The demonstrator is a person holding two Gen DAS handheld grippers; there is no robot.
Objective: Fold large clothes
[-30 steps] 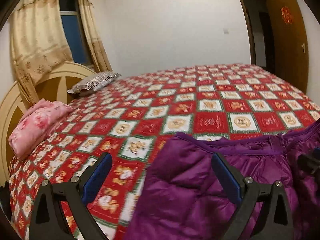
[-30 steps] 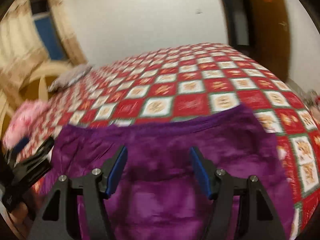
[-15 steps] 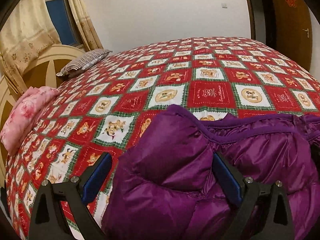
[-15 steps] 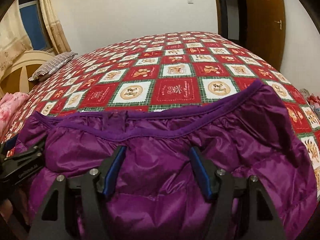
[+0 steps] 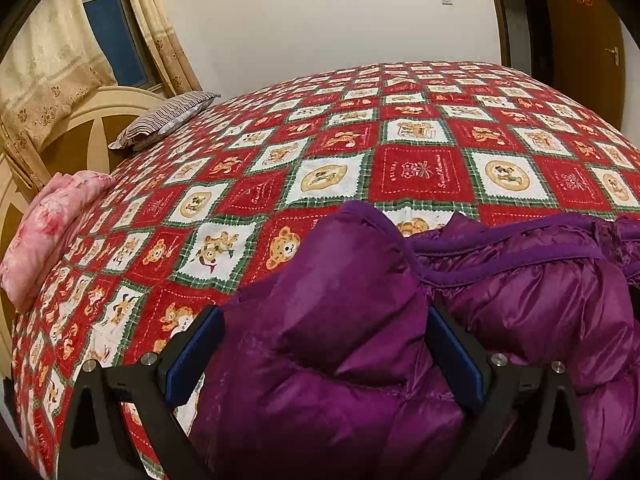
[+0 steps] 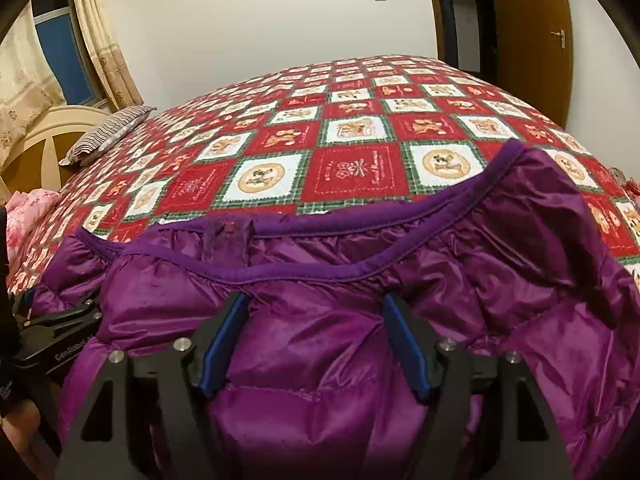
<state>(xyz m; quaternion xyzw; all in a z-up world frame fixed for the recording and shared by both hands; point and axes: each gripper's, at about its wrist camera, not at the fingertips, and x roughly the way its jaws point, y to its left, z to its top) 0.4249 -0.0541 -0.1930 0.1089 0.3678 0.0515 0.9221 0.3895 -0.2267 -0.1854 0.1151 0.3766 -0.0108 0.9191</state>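
Hiding bedspread (image 5: 416,172) near edge: purple down garment (image 5: 332,340), cropped below.

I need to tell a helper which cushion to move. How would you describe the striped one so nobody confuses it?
Start at the bed with the red checked quilt and follow it toward the curved cream headboard beneath the curtained window. The striped pillow lies there by the headboard. Unlike the pink floral bundle nearer the camera, it is flat with dark and pale stripes.

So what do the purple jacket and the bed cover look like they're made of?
Purple jacket: looks like thin glossy nylon or polyester over puffy filling, judging by its sheen and quilted bulges. Bed cover: looks like matte, slightly fuzzy woven or terry cloth with printed red and white squares; exact fibre unclear.
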